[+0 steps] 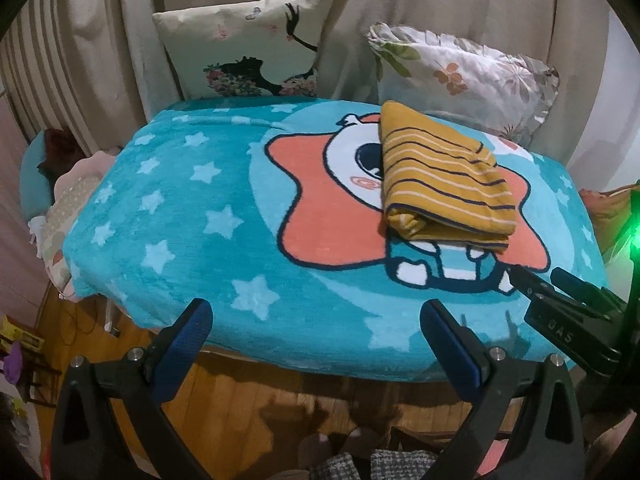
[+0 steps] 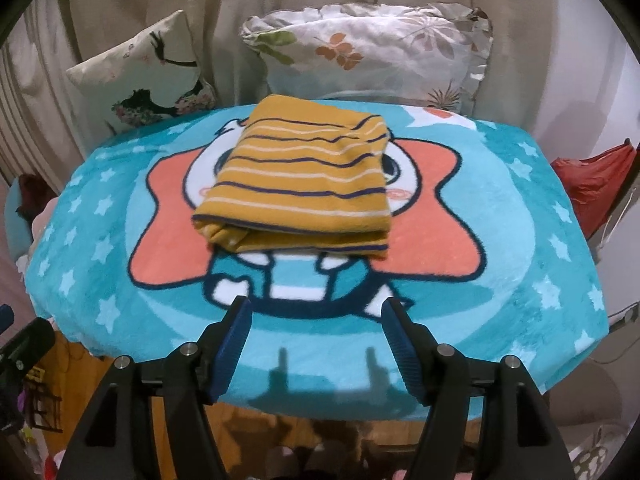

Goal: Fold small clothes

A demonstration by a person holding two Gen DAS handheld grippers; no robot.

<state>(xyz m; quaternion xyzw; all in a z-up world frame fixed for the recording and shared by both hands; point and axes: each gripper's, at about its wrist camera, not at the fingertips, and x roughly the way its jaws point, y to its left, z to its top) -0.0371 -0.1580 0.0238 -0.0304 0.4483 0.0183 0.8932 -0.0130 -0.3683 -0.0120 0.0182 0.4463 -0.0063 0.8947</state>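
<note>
**Both fingers open, shirt folded on the blanket**

Nearest the lens in the left wrist view, the left gripper (image 1: 316, 336) hangs over the near edge of the blanket (image 1: 168, 216) with its blue-padded fingers (image 1: 188, 344) spread wide and nothing between them. It sits well short of the shirt (image 1: 444, 184), which suggests it is backed off and not working the cloth.

Right of it, the right gripper (image 1: 536, 280) enters from the lower right corner, just short of the shirt's near edge. In its own view the right gripper (image 2: 316, 344) is also spread open and empty, its shadow falling on the blanket below it, and it points straight at the shirt (image 2: 300, 184).

The shirt, mustard with navy and white stripes, lies as a compact folded packet in the middle of the blanket, over the cartoon figure on the orange star. Its thick folded edge faces the grippers, with layers stacked fairly evenly, so the fold looks finished or close to it. A central spot keeps it reachable from both sides.

Behind stand a printed cushion (image 1: 244, 48) on the left and a floral pillow (image 1: 464, 76) on the right, propped against the curtain (image 1: 112, 28), out of the work area.

Writing: small raised letters on the right gripper's body in the left wrist view seem to read "GAS"; I cannot be sure. No label shows on the shirt.
</note>
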